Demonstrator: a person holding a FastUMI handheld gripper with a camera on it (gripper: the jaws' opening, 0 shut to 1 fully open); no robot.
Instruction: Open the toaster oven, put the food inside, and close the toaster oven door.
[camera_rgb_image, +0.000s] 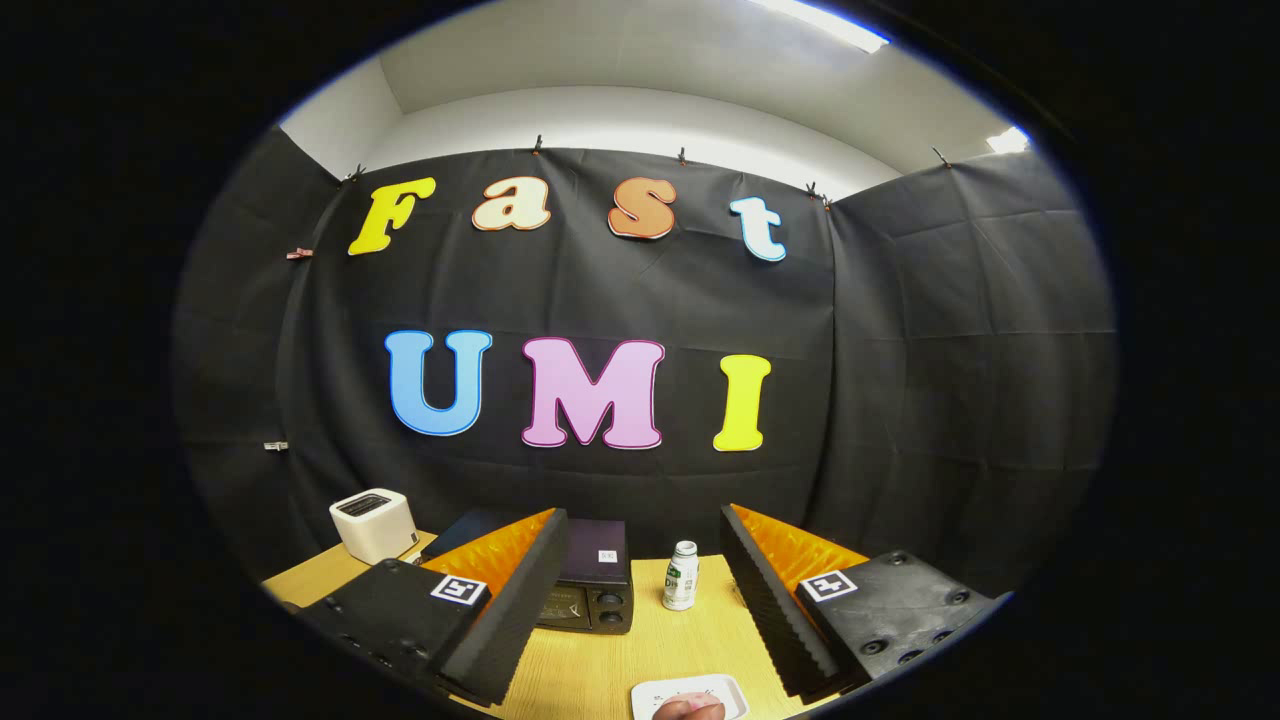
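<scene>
In the gripper view, the gripper (640, 600) is held high and level above a wooden table (610, 670), its two fingers spread wide with nothing between them; the height suggests an approach not yet begun. Just beyond the left finger (510, 600), partly hidden by it, a dark toaster oven (595, 585) is seen, its door apparently closed and its front, with two knobs at one end, turned towards the fingers. Its long axis is judged to run crosswise to the fingers. Ahead, in the gap between the fingers, a small white bottle (681, 576) stands upright, just beside the oven. Nearest of all, below the gap, a white plate (650, 697) is laid, on which a brownish piece of food (690, 708) rests; its shape and heading cannot be told. Farther beyond the left finger, a white toaster (373, 525) is set apart.
</scene>
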